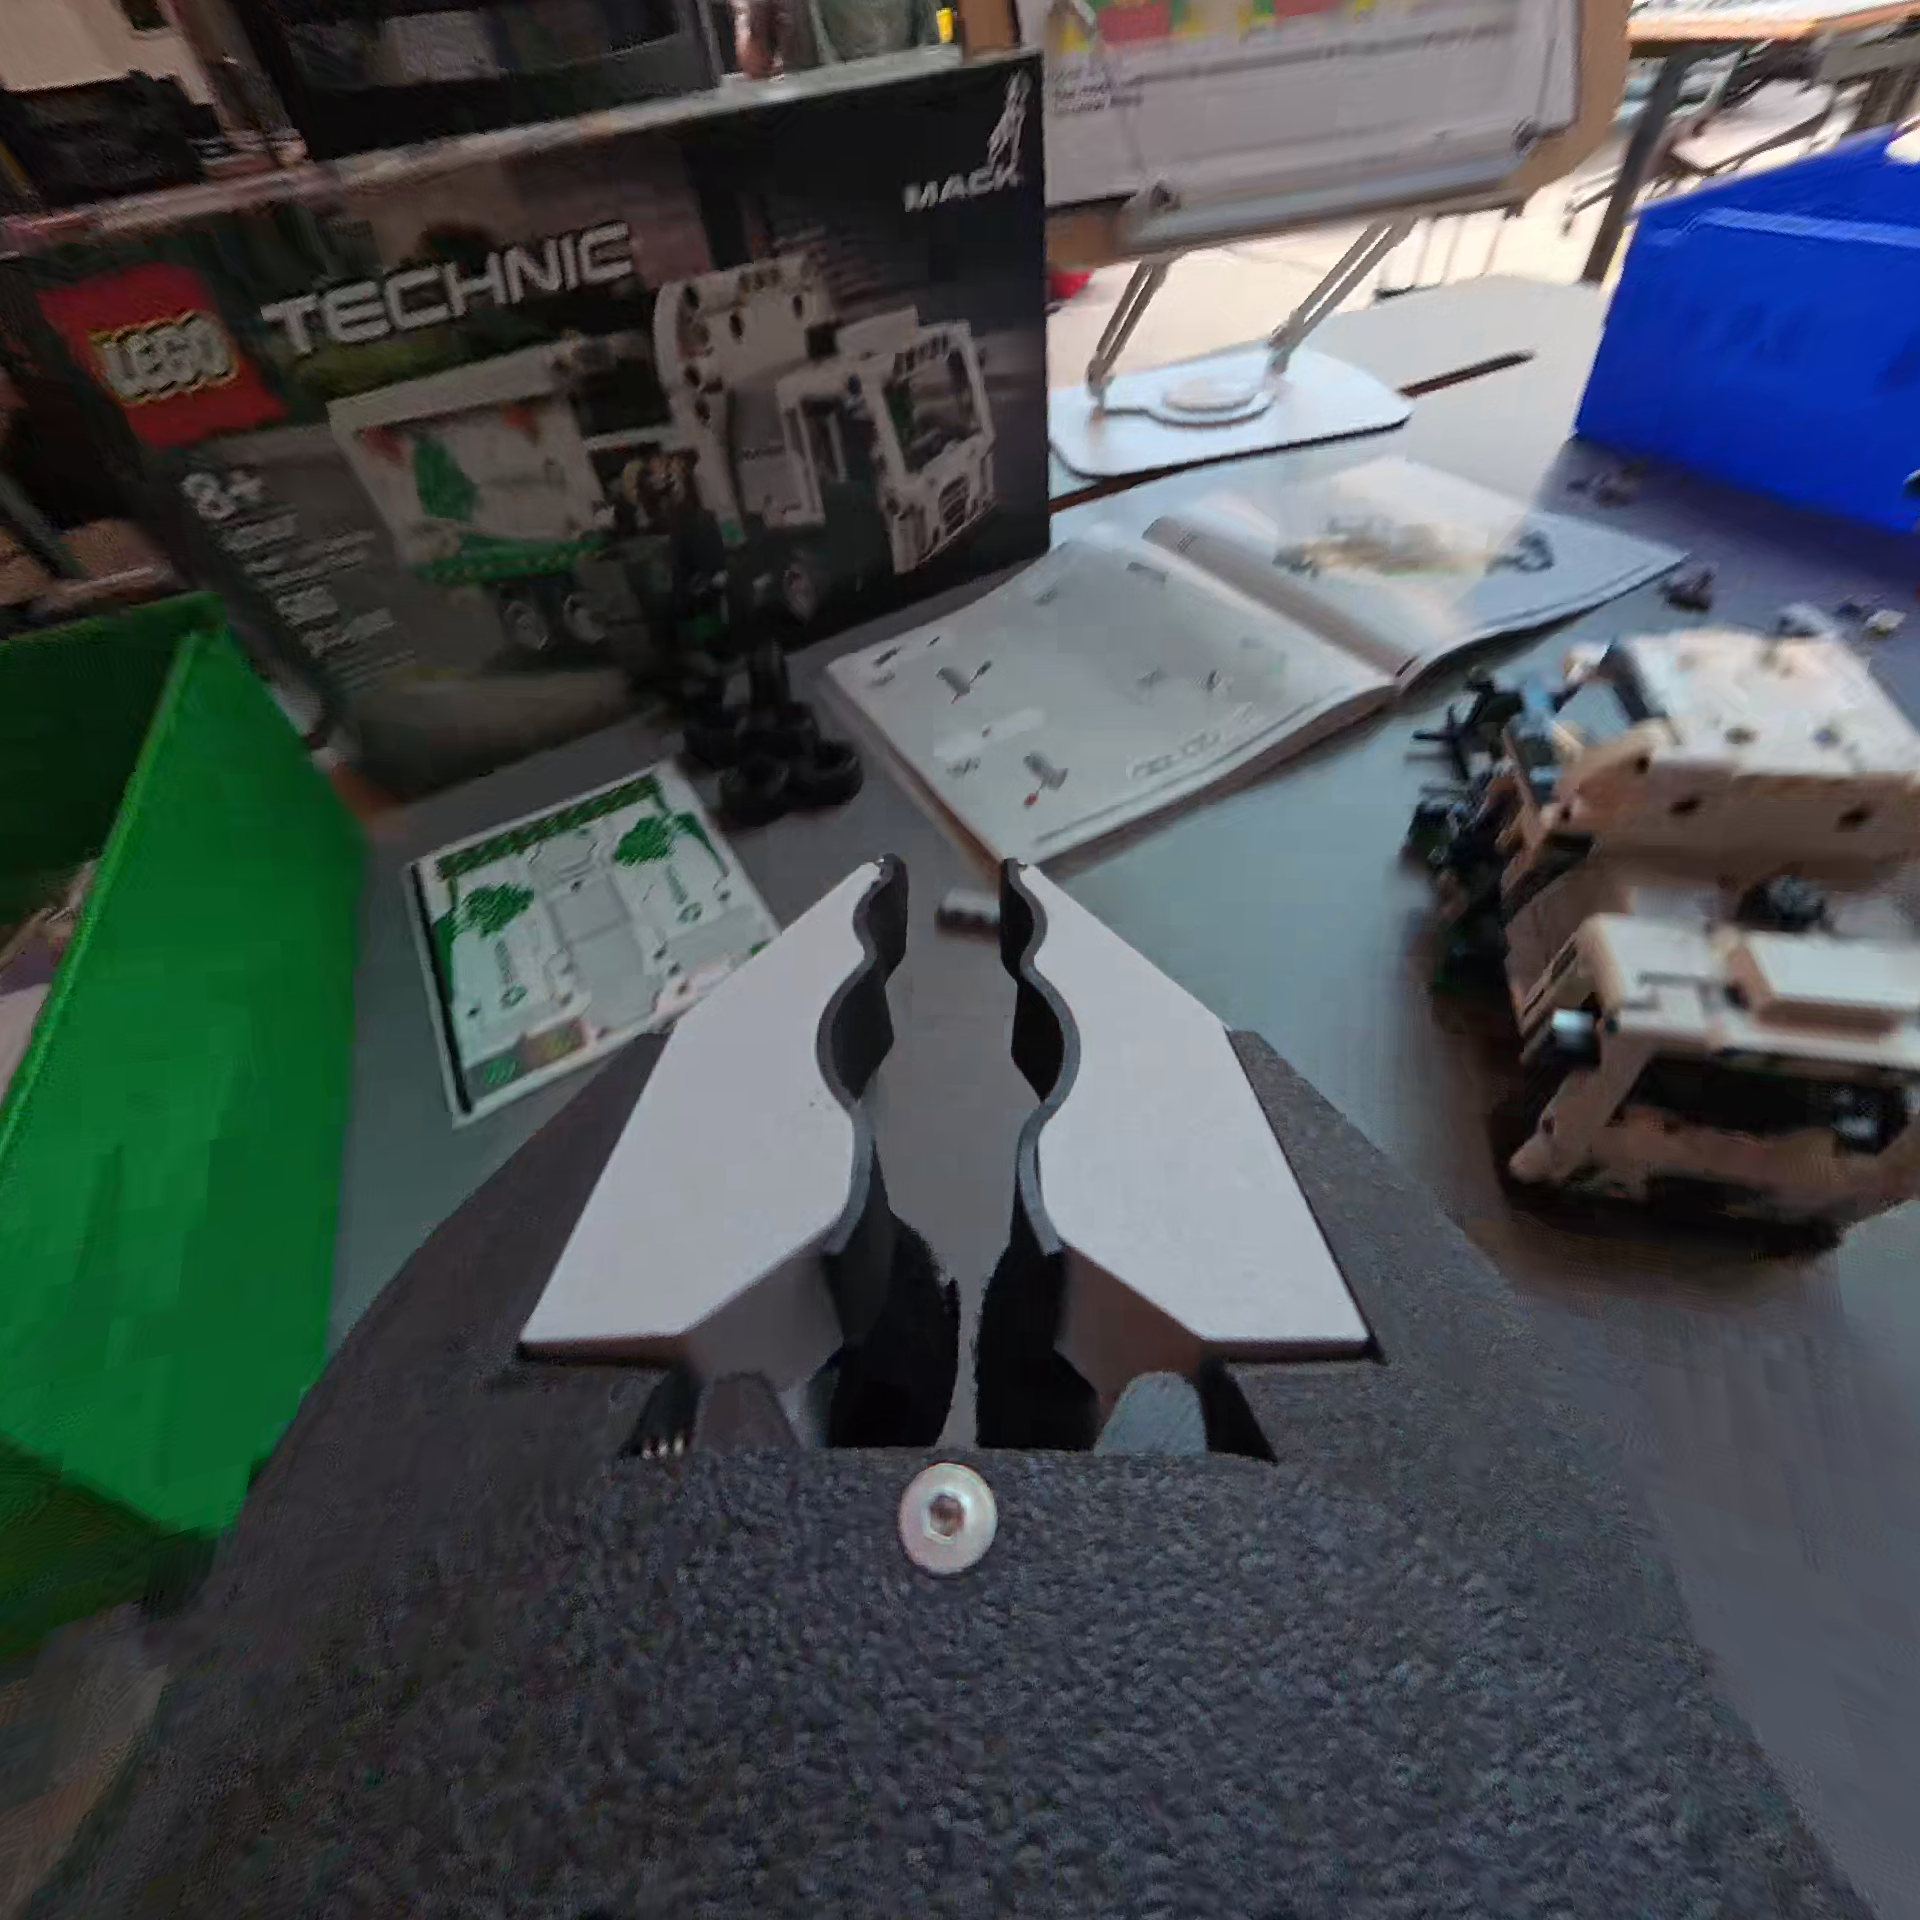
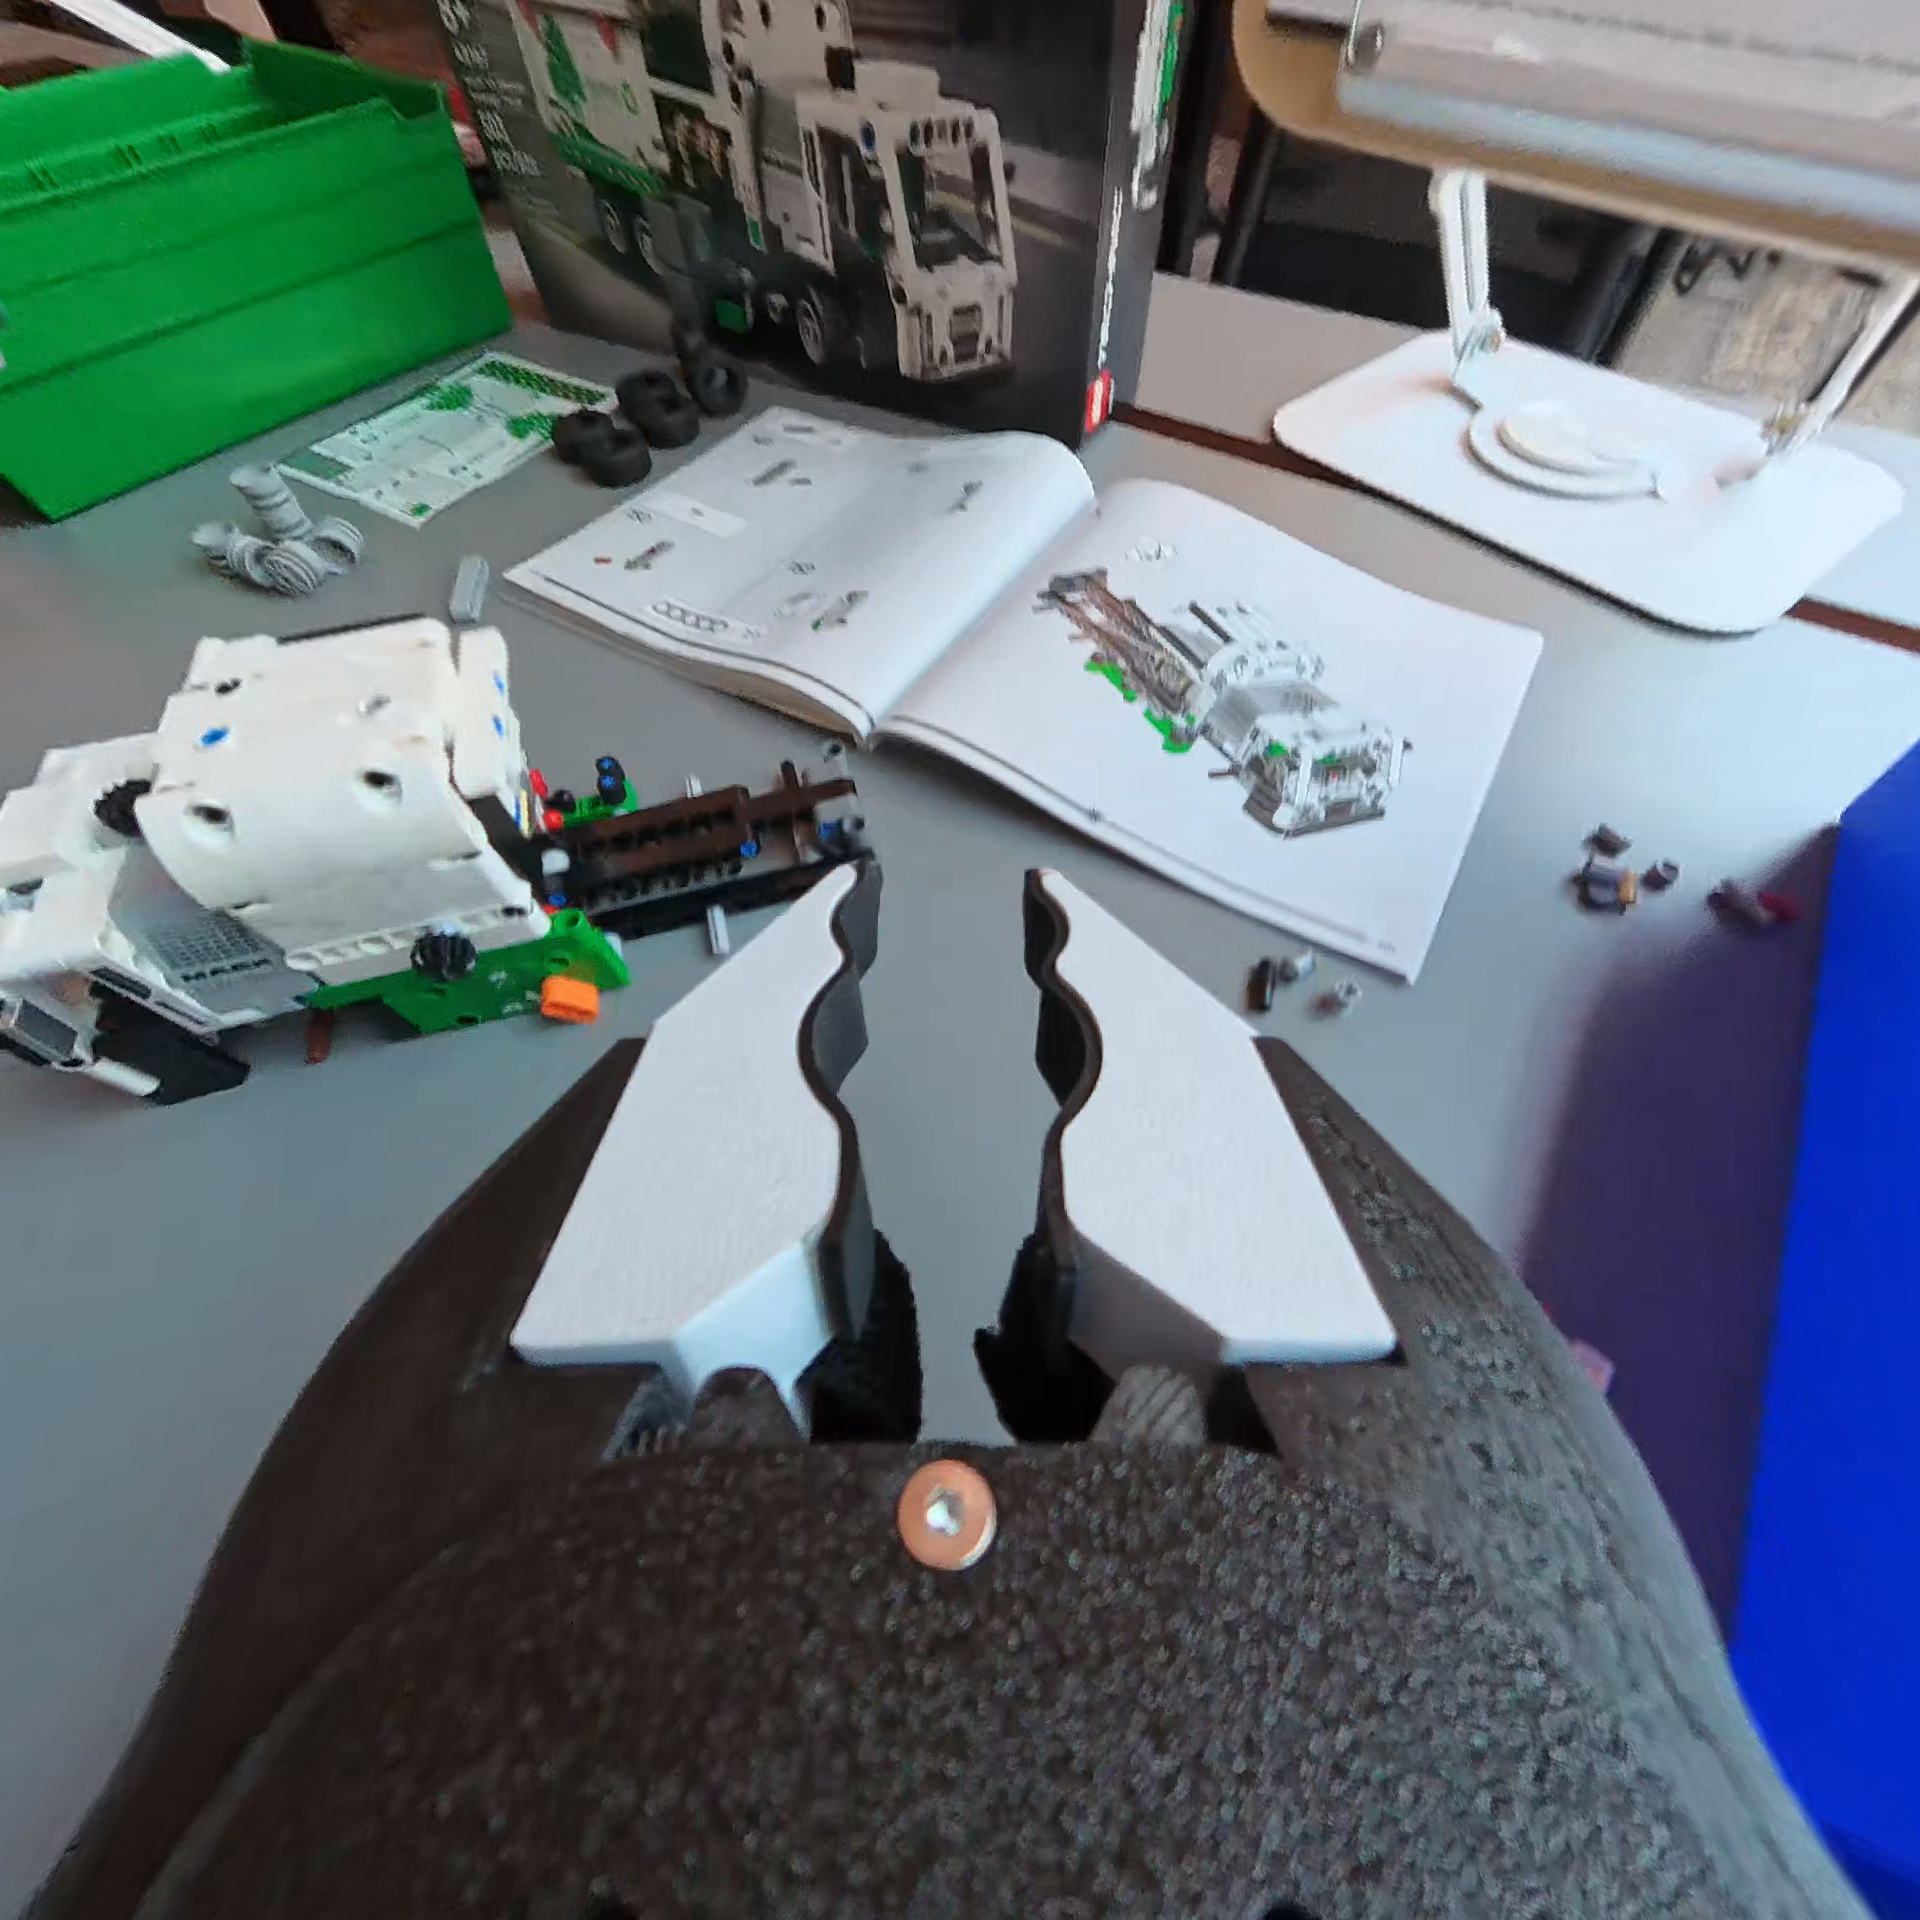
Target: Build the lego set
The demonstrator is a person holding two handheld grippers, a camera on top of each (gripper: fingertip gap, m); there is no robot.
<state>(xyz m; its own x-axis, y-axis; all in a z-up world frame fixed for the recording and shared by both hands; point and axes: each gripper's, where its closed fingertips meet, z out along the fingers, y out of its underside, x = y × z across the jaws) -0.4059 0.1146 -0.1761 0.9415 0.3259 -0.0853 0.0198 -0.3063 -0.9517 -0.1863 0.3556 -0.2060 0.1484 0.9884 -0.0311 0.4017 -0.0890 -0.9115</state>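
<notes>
Both claws hang empty above the grey table [image 2: 312,1195]: my left gripper [image 1: 951,878] with jaws slightly parted, my right gripper [image 2: 951,883] spread a little wider. Left to right in the right wrist view lie the green bin [image 2: 229,260], grey wheel hubs [image 2: 275,540], black tyres [image 2: 649,416], the half-built white truck [image 2: 291,831] on its side, the open instruction booklet [image 2: 977,665] and loose small pieces [image 2: 1299,977] beside the blue bin [image 2: 1849,1247]. I judge I am between steps, choosing a part; next comes a precise pinch on one small piece.
</notes>
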